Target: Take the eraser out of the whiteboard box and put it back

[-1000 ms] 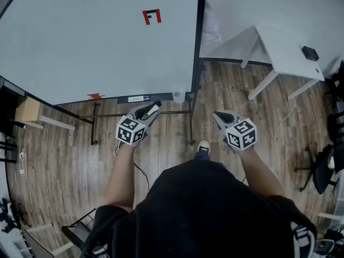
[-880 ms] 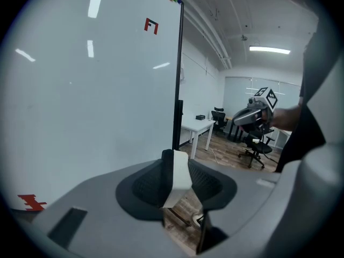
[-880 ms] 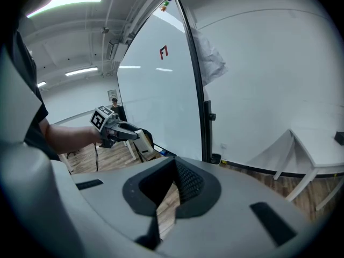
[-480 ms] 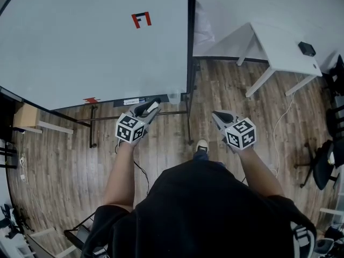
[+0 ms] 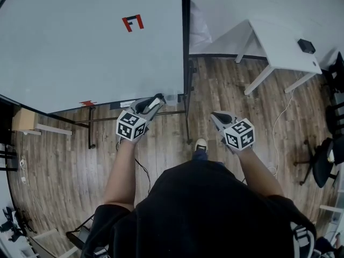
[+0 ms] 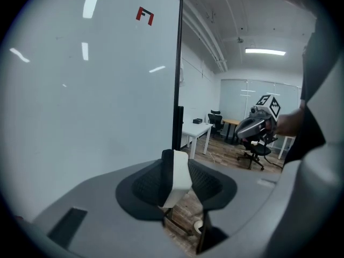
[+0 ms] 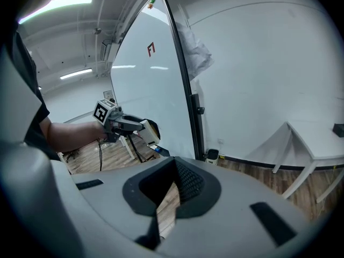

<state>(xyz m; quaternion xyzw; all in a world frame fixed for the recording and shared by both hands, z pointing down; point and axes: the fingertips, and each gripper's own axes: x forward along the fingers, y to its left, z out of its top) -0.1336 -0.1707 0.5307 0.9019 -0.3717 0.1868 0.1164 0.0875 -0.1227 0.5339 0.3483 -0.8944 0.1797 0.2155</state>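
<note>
My left gripper (image 5: pixel 156 101) is shut on the eraser (image 6: pixel 179 177), a white block with a dark felt side, gripped upright between the pads. It hovers just before the lower edge of the whiteboard (image 5: pixel 91 42), close to the small clear box (image 5: pixel 171 97) on the board's tray near the black frame post. The right gripper view shows the left gripper (image 7: pixel 145 129) with the eraser (image 7: pixel 150 133) at its tips. My right gripper (image 5: pixel 216 115) hangs to the right of the post over the wood floor, jaws together with nothing between them (image 7: pixel 173 168).
The whiteboard's black stand bars (image 5: pixel 91 123) run along the floor below the board. A white table (image 5: pixel 279 44) with a small black item (image 5: pixel 307 45) stands at the back right, office chairs (image 5: pixel 324 165) at the far right, a cardboard box (image 5: pixel 24 120) at the left.
My left gripper has moved up and toward the board's lower edge with the eraser still gripped. The right gripper has barely shifted.
</note>
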